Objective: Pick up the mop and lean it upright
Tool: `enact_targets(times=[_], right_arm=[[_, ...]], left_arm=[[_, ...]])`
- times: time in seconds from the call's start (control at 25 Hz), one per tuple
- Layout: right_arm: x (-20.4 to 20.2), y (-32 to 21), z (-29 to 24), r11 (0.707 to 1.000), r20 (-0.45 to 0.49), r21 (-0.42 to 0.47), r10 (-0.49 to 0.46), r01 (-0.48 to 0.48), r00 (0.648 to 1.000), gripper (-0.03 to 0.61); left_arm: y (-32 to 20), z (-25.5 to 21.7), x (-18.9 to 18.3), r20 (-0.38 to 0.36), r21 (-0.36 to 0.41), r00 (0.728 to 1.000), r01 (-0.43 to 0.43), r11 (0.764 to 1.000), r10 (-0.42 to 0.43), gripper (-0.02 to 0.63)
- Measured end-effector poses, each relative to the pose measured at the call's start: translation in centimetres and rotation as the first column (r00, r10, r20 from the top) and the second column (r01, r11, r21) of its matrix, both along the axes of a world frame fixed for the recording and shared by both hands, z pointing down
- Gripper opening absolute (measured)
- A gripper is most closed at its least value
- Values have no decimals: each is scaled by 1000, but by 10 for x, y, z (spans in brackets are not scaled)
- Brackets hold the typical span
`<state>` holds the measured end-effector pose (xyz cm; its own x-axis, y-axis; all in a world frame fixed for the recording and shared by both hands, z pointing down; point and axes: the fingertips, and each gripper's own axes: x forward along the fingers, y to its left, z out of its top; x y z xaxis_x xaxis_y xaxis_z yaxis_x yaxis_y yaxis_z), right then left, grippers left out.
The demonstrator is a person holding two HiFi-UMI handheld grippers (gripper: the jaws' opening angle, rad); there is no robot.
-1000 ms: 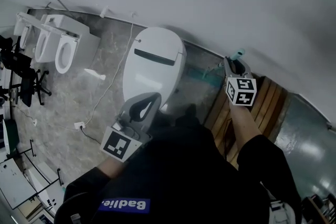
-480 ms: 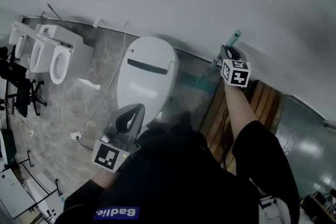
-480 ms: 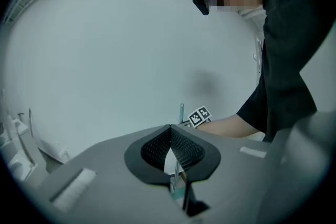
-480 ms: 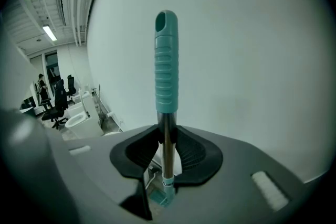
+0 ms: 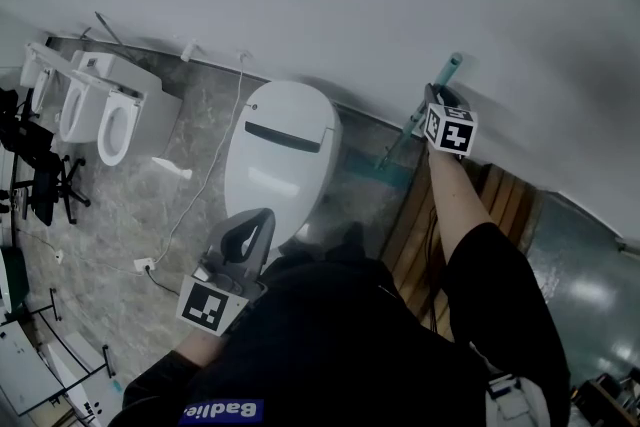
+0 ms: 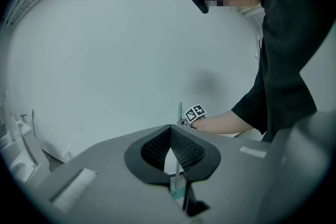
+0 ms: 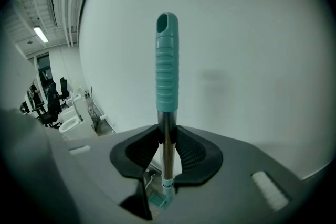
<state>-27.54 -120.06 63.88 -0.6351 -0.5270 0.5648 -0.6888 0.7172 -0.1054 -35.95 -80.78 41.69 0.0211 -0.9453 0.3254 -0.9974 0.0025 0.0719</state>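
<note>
The mop stands nearly upright, close to the white wall. Its teal grip (image 7: 167,60) rises above my right gripper (image 7: 167,132), whose pads are shut on the metal shaft (image 7: 167,157) just under the grip. In the head view the right gripper (image 5: 438,107) holds the shaft high, with the teal grip (image 5: 453,65) against the wall and the teal mop head (image 5: 393,165) on the floor below. My left gripper (image 5: 260,218) hovers over a white toilet lid (image 5: 282,150), holding nothing. In the left gripper view its tips (image 6: 169,130) meet, with the mop shaft (image 6: 180,112) far ahead.
Two more toilets (image 5: 122,105) stand against the wall at the left. A white cable (image 5: 205,165) runs across the grey floor to a plug. Wooden slats (image 5: 500,205) lie at the right below my right arm. Office chairs (image 5: 40,177) stand at the far left.
My right gripper has carried the mop's top end closer to the wall, and the shaft stands steeper. The left gripper has hardly moved.
</note>
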Motion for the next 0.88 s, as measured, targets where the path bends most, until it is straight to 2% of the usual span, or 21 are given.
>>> enact_targets(times=[0.48,0.88], right_arm=[[-5,-27,6,998,-34,-30,57,-58,998,107],[-8,-35,7,997,-71,-25,64,-66,995,107]], left_arm=[[13,-2,-4,-1,7,999,46,999,-46,18],[40,-5,-15,-13,19,992,125,992,-125,18]])
